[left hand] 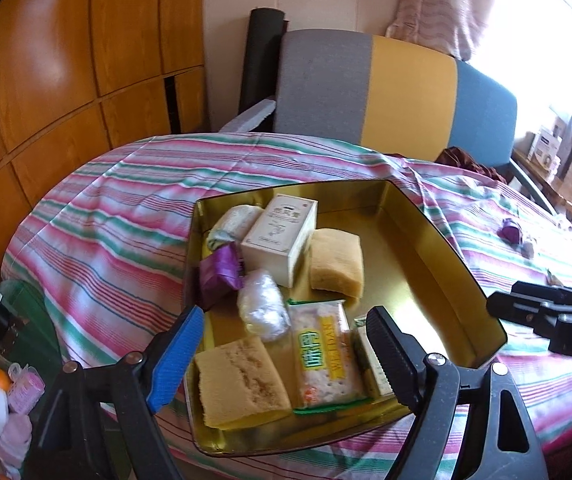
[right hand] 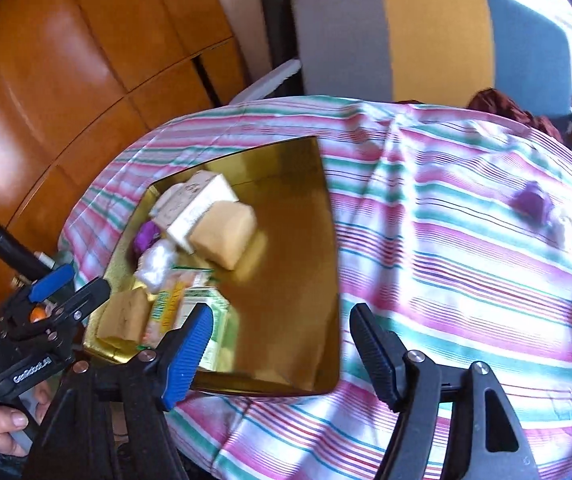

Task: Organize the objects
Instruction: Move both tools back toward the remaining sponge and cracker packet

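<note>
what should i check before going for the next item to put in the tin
1. Left gripper empty, jaws apart: ok.
2. Right gripper empty, jaws apart: ok.
3. Tin has free floor on its right side: ok.
4. Purple item still loose on the cloth, nothing on top of it: ok.
5. Small pale item beside the purple one, what it is: cannot tell.
6. Cracker pack and cake lie inside the tin: ok.
</note>
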### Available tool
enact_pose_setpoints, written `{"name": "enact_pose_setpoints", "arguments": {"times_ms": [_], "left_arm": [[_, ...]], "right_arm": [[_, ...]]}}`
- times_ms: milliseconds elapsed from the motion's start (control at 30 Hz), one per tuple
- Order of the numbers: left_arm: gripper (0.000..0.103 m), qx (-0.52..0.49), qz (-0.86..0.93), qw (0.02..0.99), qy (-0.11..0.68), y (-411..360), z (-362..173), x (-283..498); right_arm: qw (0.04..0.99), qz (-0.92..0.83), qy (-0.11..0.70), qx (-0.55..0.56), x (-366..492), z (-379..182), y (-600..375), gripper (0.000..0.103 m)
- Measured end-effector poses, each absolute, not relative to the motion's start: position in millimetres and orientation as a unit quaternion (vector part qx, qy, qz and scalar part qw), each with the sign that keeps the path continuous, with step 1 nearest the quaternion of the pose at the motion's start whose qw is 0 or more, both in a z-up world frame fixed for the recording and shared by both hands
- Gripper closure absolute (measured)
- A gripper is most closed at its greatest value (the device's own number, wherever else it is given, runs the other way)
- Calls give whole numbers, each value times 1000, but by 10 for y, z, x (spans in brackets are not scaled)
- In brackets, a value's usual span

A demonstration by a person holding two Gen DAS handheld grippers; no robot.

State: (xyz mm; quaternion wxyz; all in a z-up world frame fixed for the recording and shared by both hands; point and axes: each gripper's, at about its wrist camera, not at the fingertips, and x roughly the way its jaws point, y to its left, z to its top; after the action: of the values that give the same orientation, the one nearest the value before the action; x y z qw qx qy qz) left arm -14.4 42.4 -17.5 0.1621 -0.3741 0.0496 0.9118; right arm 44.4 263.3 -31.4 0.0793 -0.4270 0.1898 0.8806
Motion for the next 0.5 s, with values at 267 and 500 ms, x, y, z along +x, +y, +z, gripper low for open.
{"name": "enact_pose_setpoints", "arguments": {"times_ms": [267, 500], "left_arm": [[19, -375, 905, 186, 71, 656, -171, -95], [19, -373, 898, 217, 86, 894, -135, -70]], "right_arm": [[145, 868, 216, -422, 804, -342, 3160, 30], [240, 854, 223, -404, 1288, -205, 3837, 30]]}}
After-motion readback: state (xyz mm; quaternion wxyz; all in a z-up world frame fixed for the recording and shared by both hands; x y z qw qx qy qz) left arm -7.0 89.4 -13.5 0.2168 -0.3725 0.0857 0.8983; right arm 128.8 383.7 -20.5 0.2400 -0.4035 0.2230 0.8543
